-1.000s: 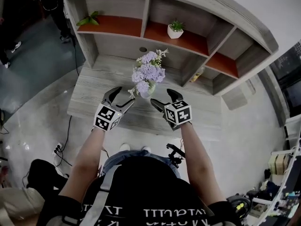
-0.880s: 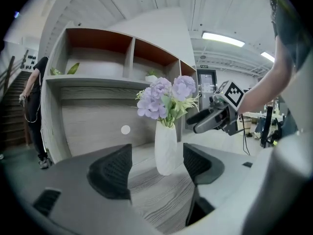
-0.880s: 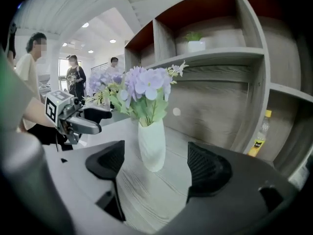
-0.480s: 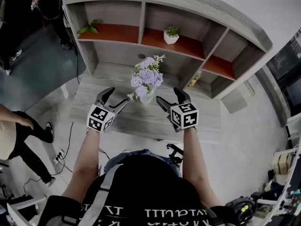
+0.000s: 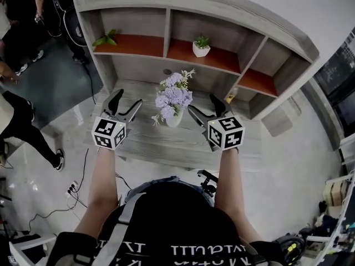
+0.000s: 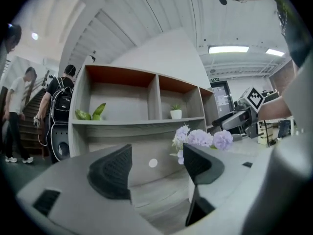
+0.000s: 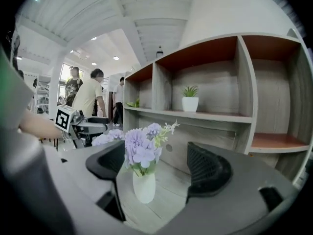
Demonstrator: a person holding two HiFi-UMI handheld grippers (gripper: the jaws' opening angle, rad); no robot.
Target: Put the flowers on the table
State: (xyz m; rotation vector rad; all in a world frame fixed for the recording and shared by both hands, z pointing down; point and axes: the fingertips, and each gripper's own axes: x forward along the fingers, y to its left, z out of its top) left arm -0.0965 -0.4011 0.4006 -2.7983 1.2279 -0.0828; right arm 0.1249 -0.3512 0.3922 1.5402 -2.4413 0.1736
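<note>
Purple flowers (image 5: 174, 95) in a small white vase (image 5: 173, 118) stand upright on the grey wooden table (image 5: 150, 140), in front of the shelf unit. My left gripper (image 5: 125, 100) hovers open to the left of the vase, apart from it. My right gripper (image 5: 203, 104) hovers open to its right, also apart. In the right gripper view the vase (image 7: 144, 186) stands beyond the open right gripper (image 7: 156, 163), slightly left of centre. In the left gripper view the flowers (image 6: 200, 138) show past the right finger of the empty left gripper (image 6: 154, 163).
The shelf unit (image 5: 244, 49) behind the table holds a small potted plant (image 5: 201, 45), a leafy green plant (image 5: 105, 37) and a yellowish bottle (image 5: 230, 97). People (image 5: 14, 115) stand and walk at the left. Cables (image 5: 75, 184) lie on the floor.
Both grippers have drawn apart from the vase, the left one leftward and the right one rightward. The vase with the flowers stays standing on the table.
</note>
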